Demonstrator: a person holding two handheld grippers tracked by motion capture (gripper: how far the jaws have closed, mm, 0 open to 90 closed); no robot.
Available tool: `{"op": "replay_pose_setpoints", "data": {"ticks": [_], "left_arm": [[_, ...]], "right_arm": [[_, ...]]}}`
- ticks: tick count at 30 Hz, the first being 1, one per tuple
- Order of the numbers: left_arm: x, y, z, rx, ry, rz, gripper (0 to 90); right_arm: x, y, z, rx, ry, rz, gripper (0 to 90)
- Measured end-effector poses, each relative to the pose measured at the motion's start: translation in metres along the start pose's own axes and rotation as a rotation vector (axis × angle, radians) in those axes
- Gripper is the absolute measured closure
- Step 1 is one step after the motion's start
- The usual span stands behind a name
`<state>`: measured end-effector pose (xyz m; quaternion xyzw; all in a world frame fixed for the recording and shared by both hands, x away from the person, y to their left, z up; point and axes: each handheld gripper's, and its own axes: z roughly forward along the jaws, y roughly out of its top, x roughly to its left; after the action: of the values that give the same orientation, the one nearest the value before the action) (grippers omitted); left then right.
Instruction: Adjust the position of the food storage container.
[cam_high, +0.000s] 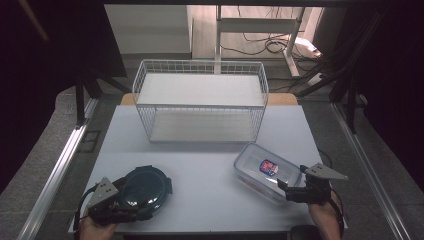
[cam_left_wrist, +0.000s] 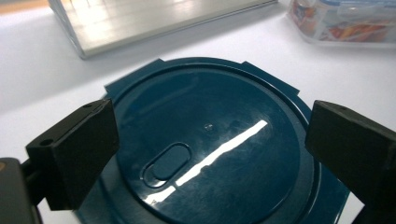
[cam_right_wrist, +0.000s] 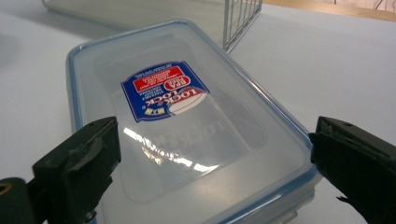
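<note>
A round dark teal container (cam_high: 146, 186) with a glossy lid (cam_left_wrist: 210, 93) sits at the table's near left. My left gripper (cam_high: 135, 202) hangs over its near side. Its jaws (cam_left_wrist: 210, 135) stand wide, one at each side of the lid, and I see no pad pressing on it. At the near right lies a clear rectangular box (cam_high: 265, 167) with a blue-rimmed lid and a red and blue label (cam_right_wrist: 166, 93). My right gripper (cam_high: 286, 191) is at the box's near end, its jaws (cam_right_wrist: 215, 140) spread to either side of that end and open.
A white wire basket (cam_high: 200, 67) with two shelves stands at the back middle of the white table (cam_high: 200, 170); its corner (cam_right_wrist: 240, 18) rises just beyond the clear box. Metal rails run along both sides of the table. Cables lie on the floor at the back right.
</note>
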<state>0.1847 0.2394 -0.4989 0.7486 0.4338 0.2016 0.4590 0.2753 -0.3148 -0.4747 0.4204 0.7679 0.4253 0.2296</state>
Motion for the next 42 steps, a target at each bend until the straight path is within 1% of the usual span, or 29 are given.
{"op": "replay_pose_setpoints", "data": {"ticks": [1,2,3,5,7,9,12,14,16,19,20,21,22,24,25,26,27,29,30,31,32,33,34,35,36,37,38,39,42], "left_arm": [[0.000,0.000,0.000,0.000,0.000,0.000,2.9],[0.000,0.000,0.001,0.002,-0.014,-0.009,3.0],[0.000,0.000,0.001,0.002,-0.014,-0.009,3.1],[-0.002,0.001,0.002,0.003,-0.020,-0.005,3.3],[-0.001,0.001,0.002,0.008,-0.033,-0.015,3.8],[-0.001,0.000,0.002,0.011,-0.031,-0.020,4.2],[0.001,-0.001,0.003,0.022,-0.026,-0.037,5.2],[0.003,-0.001,0.001,0.017,-0.027,-0.050,5.6],[0.003,0.000,0.000,0.014,-0.027,-0.050,5.7],[0.002,0.000,0.000,0.018,-0.029,-0.055,5.6],[0.002,0.001,0.001,0.019,-0.029,-0.058,5.1],[0.001,0.001,0.001,0.021,-0.033,-0.063,5.1],[0.000,0.003,0.001,0.023,-0.042,-0.071,4.4],[-0.002,0.005,0.001,0.005,-0.089,-0.101,4.0],[-0.004,0.007,0.001,0.004,-0.105,-0.107,4.9],[-0.010,0.011,0.001,0.011,-0.097,-0.085,6.0],[-0.010,0.011,0.001,0.011,-0.097,-0.085,7.8],[-0.018,0.014,0.001,0.022,-0.093,-0.058,13.7],[-0.026,0.017,0.002,0.037,-0.076,-0.025,16.9],[-0.030,0.018,0.002,0.043,-0.075,-0.011,21.2],[-0.030,0.018,0.002,0.043,-0.075,-0.011,25.6],[-0.034,0.019,0.003,0.046,-0.077,0.001,25.6],[-0.037,0.020,0.003,0.047,-0.087,0.004,33.4],[-0.040,0.021,0.004,0.048,-0.103,0.005,33.4],[-0.043,0.022,0.004,0.045,-0.112,0.005,40.6],[-0.045,0.023,0.005,0.043,-0.118,0.008,40.6],[-0.048,0.023,0.005,0.044,-0.123,0.010,49.6],[-0.051,0.024,0.006,0.046,-0.129,0.012,49.6],[-0.059,0.024,0.010,0.061,-0.144,0.024,63.3]], "right_arm": [[0.000,0.000,0.000,-0.008,-0.005,0.012,1.3],[0.001,0.000,0.000,-0.016,-0.015,0.023,1.3],[0.001,0.000,0.000,-0.016,-0.015,0.023,1.3],[0.002,0.001,0.000,-0.032,-0.039,0.042,1.3],[0.002,0.001,0.001,-0.035,-0.044,0.045,1.0],[0.002,0.002,0.001,-0.035,-0.047,0.049,0.7],[0.004,0.003,0.004,-0.035,-0.056,0.070,0.7],[0.005,0.004,0.004,-0.041,-0.060,0.068,0.7],[0.005,0.004,0.004,-0.041,-0.060,0.065,0.6],[0.007,0.003,0.006,-0.022,-0.081,0.042,0.4],[0.007,0.003,0.006,-0.019,-0.074,0.042,0.3],[0.007,0.003,0.006,-0.019,-0.074,0.042,0.3],[0.007,0.003,0.007,-0.017,-0.063,0.045,0.0],[0.008,0.004,0.006,-0.023,-0.052,0.047,0.0],[0.008,0.004,0.006,-0.026,-0.058,0.043,0.0],[0.008,0.004,0.006,-0.028,-0.060,0.043,0.0],[0.008,0.004,0.006,-0.028,-0.064,0.043,0.0],[0.008,0.004,0.006,-0.027,-0.068,0.043,0.0],[0.008,0.004,0.007,-0.027,-0.070,0.043,0.0],[0.009,0.004,0.007,-0.028,-0.073,0.040,0.0],[0.009,0.004,0.006,-0.028,-0.074,0.036,0.0],[0.009,0.004,0.006,-0.028,-0.074,0.036,0.0],[0.010,0.005,0.005,-0.040,-0.067,0.028,0.0],[0.010,0.005,0.005,-0.040,-0.067,0.028,0.0],[0.011,0.007,0.003,-0.063,-0.066,0.019,0.0],[0.011,0.007,0.003,-0.063,-0.066,0.019,0.0],[0.012,0.008,0.002,-0.072,-0.068,0.012,0.0],[0.012,0.008,0.002,-0.072,-0.068,0.012,0.0],[0.012,0.007,0.003,-0.061,-0.071,0.014,0.0]]}}
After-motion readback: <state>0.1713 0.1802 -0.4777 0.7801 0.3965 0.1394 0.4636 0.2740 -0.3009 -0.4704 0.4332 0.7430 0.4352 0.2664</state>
